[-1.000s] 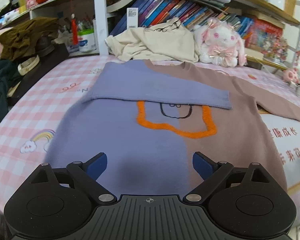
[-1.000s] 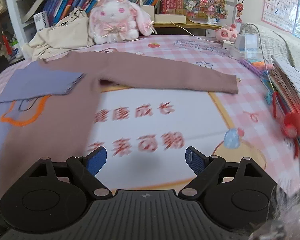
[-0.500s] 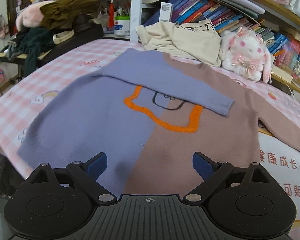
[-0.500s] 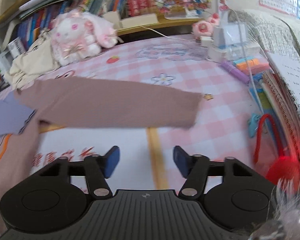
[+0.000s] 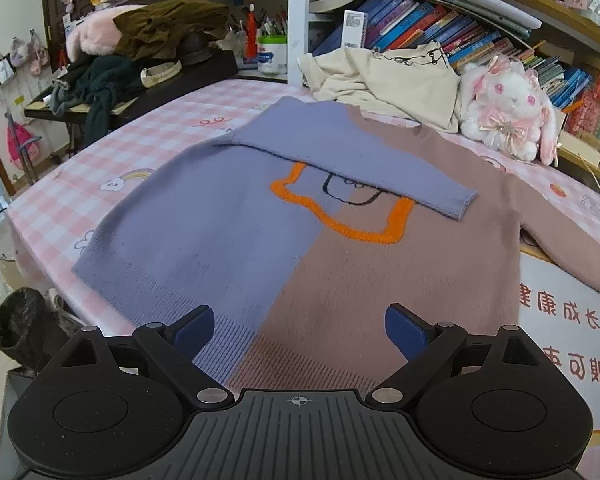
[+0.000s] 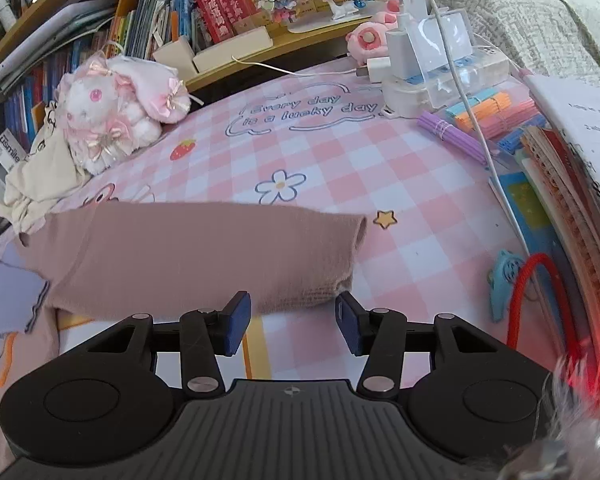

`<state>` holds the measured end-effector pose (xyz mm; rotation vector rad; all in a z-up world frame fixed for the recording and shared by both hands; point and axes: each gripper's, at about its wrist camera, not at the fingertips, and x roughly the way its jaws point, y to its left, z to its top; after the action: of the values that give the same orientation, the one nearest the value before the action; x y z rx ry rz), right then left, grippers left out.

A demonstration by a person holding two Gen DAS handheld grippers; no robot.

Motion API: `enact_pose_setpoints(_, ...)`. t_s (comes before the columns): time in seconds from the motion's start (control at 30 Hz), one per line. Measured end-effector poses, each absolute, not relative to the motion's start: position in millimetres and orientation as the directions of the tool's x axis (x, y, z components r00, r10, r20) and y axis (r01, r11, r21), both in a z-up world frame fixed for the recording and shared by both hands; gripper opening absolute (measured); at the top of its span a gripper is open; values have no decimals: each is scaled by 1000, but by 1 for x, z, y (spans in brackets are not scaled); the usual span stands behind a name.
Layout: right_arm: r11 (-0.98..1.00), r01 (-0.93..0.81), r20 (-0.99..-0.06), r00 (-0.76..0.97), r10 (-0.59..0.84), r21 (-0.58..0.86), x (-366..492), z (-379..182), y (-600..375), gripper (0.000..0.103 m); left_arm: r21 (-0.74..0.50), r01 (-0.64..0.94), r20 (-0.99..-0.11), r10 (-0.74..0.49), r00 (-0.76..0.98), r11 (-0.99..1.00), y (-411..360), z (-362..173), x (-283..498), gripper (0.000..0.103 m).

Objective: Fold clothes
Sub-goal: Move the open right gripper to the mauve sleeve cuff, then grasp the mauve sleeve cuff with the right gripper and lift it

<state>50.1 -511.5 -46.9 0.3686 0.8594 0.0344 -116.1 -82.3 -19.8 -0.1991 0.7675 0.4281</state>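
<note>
pink checked tablecloth (image 6: pixel 400 216), brown sleeve (image 6: pixel 204 252) edge between right fingers (image 6: pixel 236 320), half-spread, closing; left fingers (image 5: pixel 192 328) spread

left gripper (image 5: pixel 298 330): black plastic body, ribbed centre panel with a small crosshair mark, two round discs at the sides, silver screws on the linkage arms, blue pads on the fingers (image 5: pixel 192 330). right gripper (image 6: pixel 292 322): same build, same blue pads, silver screws.
</note>
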Motion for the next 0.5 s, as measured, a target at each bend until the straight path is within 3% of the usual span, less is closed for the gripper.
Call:
enact_pose_setpoints(0.2, 899, 181, -726, 662, 189, 399, 62, -48, -523, 37, -21, -463, -712, 312, 629, 886, -82, -21, -121, 94)
enact_pose_setpoints(0.27, 901, 192, -738, 651, 179, 388, 63, -48, -523, 20, -22, -471, -716, 315, 623, 882, -81, -22, -122, 94)
enact_pose_setpoints(0.37, 907, 202, -750, 641, 163, 370, 63, -49, -526, 8, -23, -480, -723, 317, 614, 877, -79, -23, -122, 94)
enact_pose_setpoints(0.5, 919, 171, -741, 650, 165, 354, 64, -41, -524, 6, -23, -477, -729, 312, 609, 879, -76, -25, -121, 94)
